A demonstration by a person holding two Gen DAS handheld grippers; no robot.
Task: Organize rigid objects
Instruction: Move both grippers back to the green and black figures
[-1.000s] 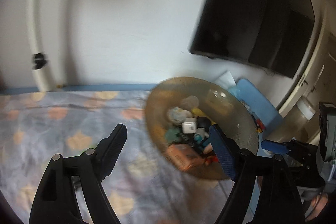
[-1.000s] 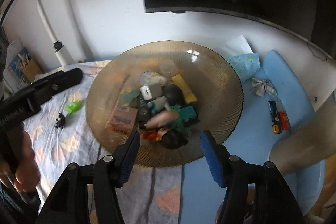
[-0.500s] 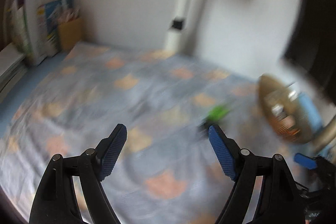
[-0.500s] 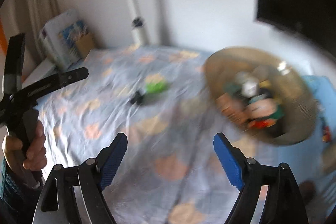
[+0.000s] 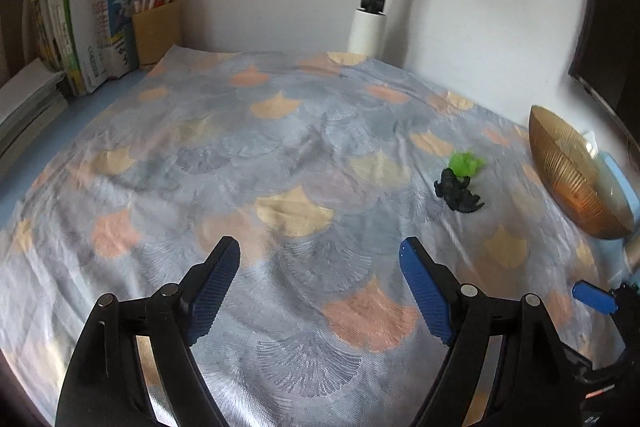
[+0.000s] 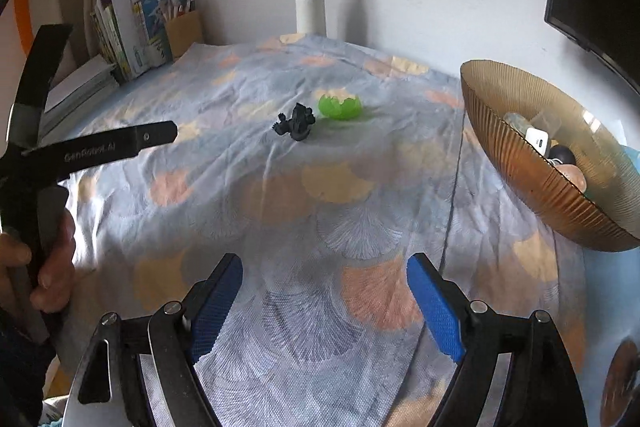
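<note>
The cloth [image 6: 328,187] is grey-blue with a fan pattern and orange and yellow patches. The ribbed bowl [image 6: 532,179] is amber-gold. 1 small figure [image 6: 296,123] is black, the cracked shell [image 6: 340,106] bright green.

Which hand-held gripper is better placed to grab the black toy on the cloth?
Probably right: the black toy lies nearly straight ahead of the open right hand-held gripper, but off to the side of the left hand-held gripper.

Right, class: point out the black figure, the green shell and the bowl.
Black figure [image 6: 297,121]: right wrist view, on its body.
Green shell [image 6: 340,106]: right wrist view, on its outer wall.
Bowl [image 6: 532,183]: right wrist view, on its ribbed outer wall.
</note>
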